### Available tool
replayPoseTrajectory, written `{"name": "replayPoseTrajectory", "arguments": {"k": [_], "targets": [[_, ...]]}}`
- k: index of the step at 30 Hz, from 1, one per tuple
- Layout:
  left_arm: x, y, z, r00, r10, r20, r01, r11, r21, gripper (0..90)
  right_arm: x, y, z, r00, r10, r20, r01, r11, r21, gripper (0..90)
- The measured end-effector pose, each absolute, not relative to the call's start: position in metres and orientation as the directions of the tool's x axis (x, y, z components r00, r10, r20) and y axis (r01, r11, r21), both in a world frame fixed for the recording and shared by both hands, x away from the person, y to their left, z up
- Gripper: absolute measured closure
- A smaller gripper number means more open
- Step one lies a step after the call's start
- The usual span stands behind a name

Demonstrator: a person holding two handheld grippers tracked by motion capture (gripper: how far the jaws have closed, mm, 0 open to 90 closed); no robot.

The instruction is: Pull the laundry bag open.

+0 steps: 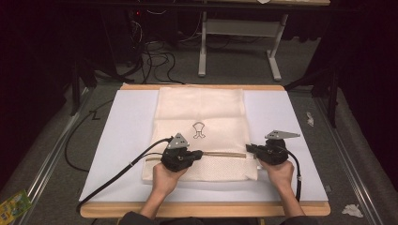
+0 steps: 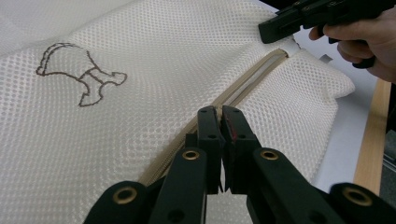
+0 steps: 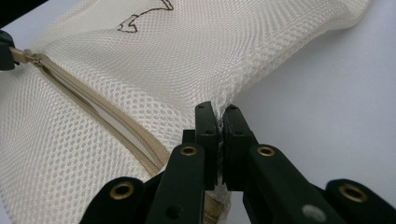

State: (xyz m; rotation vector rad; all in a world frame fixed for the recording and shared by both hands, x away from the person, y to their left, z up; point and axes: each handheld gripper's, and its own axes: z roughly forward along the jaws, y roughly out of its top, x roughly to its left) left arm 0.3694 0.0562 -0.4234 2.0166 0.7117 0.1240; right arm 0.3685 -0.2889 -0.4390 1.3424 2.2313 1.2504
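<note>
Left gripper view: left gripper has its jaws fully closed, tips pressed together right on the zipper of the mesh bag. Whether they pinch the zipper pull cannot be told; the tips cover that spot. The zipper runs away from the jaws toward the upper right, where the right gripper sits at the bag's edge, held by a hand.

Right gripper view: right gripper jaws closed on the edge of the mesh bag; a fold of mesh is clamped between the tips and pulled up slightly into a ridge. Zipper runs off to the left of the jaws, partly open, a pale gap showing between its two tan tapes.

High view: mesh bag lies flat on a white sheet covering the table, roughly centred. Small dark outline drawing printed mid-bag. Zipper crosses the bag near the edge closest to the person, level between the two grippers. Left gripper is on the zipper line toward the bag's left half; right gripper at the bag's right edge. Both hands, left hand and right hand, rest on the table side nearest the person. A cable trails from the left gripper off the table's left corner.
</note>
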Motion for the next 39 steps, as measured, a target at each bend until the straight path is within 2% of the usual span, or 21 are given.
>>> {"name": "replayPoseTrajectory", "arguments": {"k": [39], "targets": [[0.365, 0.074, -0.423, 0.809, 0.557, -0.188, 0.441, -0.364, 0.821, 87.1, 0.369, -0.29, -0.439, -0.534, 0.821, 0.2, 0.601, 0.202, 0.774, 88.4]]}}
